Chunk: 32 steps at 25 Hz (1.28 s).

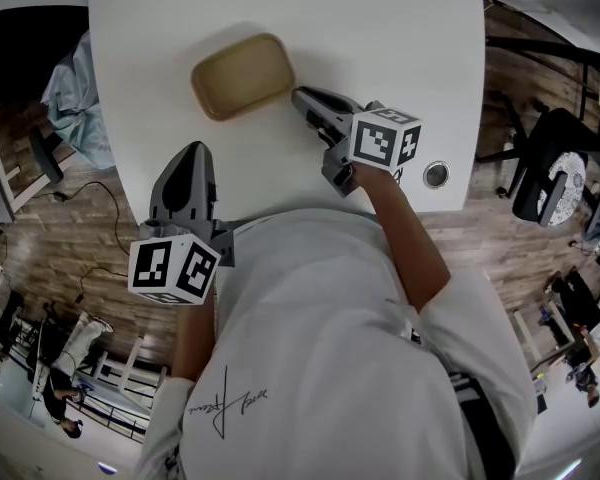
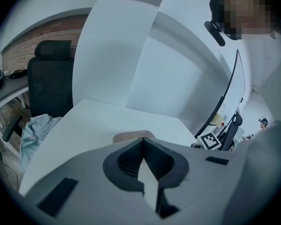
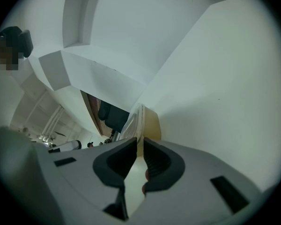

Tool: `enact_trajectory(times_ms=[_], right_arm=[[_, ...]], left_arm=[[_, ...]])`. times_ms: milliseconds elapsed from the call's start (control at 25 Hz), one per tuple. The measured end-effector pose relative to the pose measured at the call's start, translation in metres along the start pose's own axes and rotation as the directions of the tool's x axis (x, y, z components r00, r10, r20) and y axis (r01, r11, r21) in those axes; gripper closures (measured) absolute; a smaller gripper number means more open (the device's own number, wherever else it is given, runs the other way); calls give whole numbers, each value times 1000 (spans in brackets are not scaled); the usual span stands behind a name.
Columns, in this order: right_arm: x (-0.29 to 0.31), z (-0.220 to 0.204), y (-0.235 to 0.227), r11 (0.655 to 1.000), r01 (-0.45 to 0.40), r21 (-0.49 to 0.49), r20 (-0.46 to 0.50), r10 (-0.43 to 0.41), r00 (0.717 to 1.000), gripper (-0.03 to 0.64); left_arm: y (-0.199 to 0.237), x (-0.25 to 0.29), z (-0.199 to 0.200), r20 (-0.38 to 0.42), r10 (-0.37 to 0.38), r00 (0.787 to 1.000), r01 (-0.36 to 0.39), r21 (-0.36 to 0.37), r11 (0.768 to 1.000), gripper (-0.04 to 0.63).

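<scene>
A smooth, shallow tan tray (image 1: 243,75) with rounded corners is lying on the matte white table (image 1: 380,28), its long axis running left to right. The right gripper (image 1: 302,96), jaws a sliver apart and empty, is pointing at the tray's right end. The left gripper (image 1: 192,150), jaws pinched together on nothing, is sitting near the table's front edge.

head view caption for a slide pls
Left gripper and right gripper over a white table, right tip beside a tan tray
</scene>
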State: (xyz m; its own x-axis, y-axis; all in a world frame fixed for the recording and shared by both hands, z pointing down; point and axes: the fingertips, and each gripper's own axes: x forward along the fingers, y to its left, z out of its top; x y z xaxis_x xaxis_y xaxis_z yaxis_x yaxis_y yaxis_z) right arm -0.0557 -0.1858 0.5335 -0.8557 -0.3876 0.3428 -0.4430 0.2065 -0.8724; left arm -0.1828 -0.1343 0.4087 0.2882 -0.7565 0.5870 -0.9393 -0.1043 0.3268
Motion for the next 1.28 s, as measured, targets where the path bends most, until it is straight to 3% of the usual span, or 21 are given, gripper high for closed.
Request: enact_trajectory(times_ms=[360, 560, 1280], right_arm=[[3, 1, 2, 1000, -1, 5, 4, 1, 1000, 591], [4, 1, 6, 1000, -9, 6, 5, 9, 1000, 594], [-1, 5, 17, 1000, -27, -4, 19, 27, 999, 600]], left_arm=[[3, 1, 1, 5, -5, 1000, 5, -11, 1000, 588], [2, -1, 4, 19, 13, 1000, -13, 47, 999, 588], [5, -8, 7, 54, -2, 999, 1, 11, 1000, 588]])
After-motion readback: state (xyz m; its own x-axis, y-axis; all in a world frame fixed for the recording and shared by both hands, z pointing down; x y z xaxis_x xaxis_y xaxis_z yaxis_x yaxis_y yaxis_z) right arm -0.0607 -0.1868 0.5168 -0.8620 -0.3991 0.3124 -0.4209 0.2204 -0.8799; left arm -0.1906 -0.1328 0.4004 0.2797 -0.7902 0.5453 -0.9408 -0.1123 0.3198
